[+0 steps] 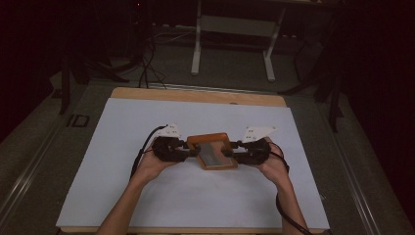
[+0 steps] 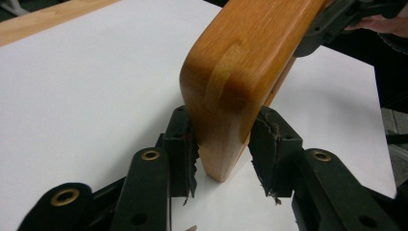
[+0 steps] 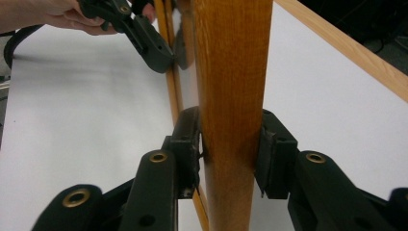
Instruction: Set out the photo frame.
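While both hands steady it above the white table sheet (image 1: 147, 196), a rounded-cornered orange-brown wooden frame (image 1: 211, 151) spans the gap between the left gripper (image 1: 193, 149) and right gripper (image 1: 227, 151), each pinching an opposite edge; its long axis runs away from the person.

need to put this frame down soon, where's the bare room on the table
The white sheet is bare nearly everywhere: the far strip between the wooden frame and the table's wooden edge, both side margins outside the hands, and the near stretch between the forearms. It is crowded only at the middle, where the left gripper and right gripper hold the frame.
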Demonstrator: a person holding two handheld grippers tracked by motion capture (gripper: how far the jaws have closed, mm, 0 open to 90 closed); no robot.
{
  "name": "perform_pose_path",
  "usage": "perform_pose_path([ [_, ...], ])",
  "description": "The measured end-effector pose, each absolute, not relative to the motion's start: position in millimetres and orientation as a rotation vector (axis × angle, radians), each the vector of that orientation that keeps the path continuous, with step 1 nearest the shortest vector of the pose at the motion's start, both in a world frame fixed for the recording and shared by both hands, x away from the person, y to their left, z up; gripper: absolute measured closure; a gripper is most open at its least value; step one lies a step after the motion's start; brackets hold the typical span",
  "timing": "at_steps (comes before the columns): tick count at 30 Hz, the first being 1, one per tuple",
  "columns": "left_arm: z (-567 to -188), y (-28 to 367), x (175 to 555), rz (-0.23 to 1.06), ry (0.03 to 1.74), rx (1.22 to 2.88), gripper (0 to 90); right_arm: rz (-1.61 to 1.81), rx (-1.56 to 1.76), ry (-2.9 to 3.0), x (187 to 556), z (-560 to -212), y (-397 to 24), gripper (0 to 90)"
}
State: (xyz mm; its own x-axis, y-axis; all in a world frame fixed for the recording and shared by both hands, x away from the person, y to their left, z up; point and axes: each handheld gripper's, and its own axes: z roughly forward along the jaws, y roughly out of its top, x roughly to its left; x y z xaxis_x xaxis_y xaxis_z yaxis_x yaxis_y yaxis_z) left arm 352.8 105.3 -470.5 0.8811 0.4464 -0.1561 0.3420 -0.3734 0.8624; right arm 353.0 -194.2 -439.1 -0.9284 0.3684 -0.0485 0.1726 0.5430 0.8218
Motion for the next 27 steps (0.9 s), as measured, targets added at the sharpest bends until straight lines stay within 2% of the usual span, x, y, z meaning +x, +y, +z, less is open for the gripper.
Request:
perform_pose_path([
  [27, -463.6, 106.1, 346.4, 0.163, 0.54, 2.001, 66.2, 1.353, 0.519, 2.559, 351.5, -448.6, -197.3, 62.4],
])
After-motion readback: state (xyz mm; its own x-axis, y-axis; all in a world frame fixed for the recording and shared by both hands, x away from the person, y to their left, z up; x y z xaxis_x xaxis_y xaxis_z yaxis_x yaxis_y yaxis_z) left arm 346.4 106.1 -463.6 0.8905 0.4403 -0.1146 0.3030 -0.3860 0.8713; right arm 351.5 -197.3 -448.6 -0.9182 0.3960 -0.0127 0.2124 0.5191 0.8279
